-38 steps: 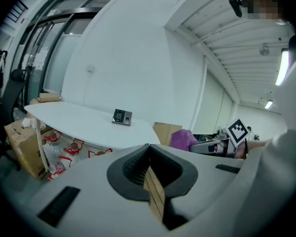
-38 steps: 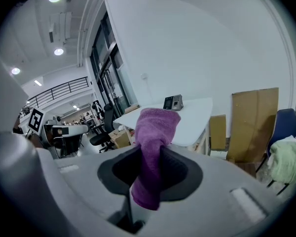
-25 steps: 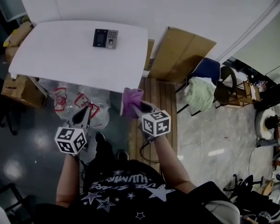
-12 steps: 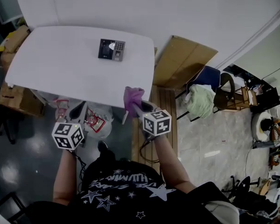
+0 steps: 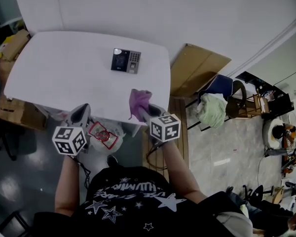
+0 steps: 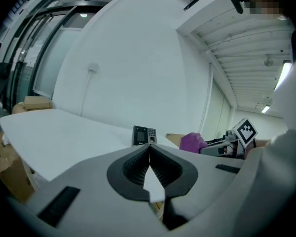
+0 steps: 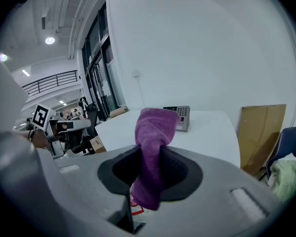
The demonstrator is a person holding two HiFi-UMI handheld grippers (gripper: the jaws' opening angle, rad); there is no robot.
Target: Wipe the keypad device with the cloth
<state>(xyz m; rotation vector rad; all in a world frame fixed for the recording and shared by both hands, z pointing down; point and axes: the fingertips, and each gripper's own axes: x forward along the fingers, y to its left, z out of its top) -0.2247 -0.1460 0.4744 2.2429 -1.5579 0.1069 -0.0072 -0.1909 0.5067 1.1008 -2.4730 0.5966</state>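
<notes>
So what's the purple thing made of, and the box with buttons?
The purple cloth looks like soft, fuzzy fabric, maybe microfibre: nubbly and bunched. The keypad device seems hard plastic, dark glossy front, grey sides, though metal is possible.

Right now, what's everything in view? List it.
white rounded table: 1, white, by the wall
black-and-grey keypad device: 1, dark, on the table
purple towelling cloth: 1, purple, in the right jaws
flat cardboard sheet: 1, brown, right of table
cardboard boxes: at least 2, brown, left of table
red-printed plastic bag: 1, clear, under table edge
blue chair: 1, blue, right, fabric-draped
left hand-held gripper: 1, grey, shut, empty
right hand-held gripper: 1, grey, shut on cloth
</notes>
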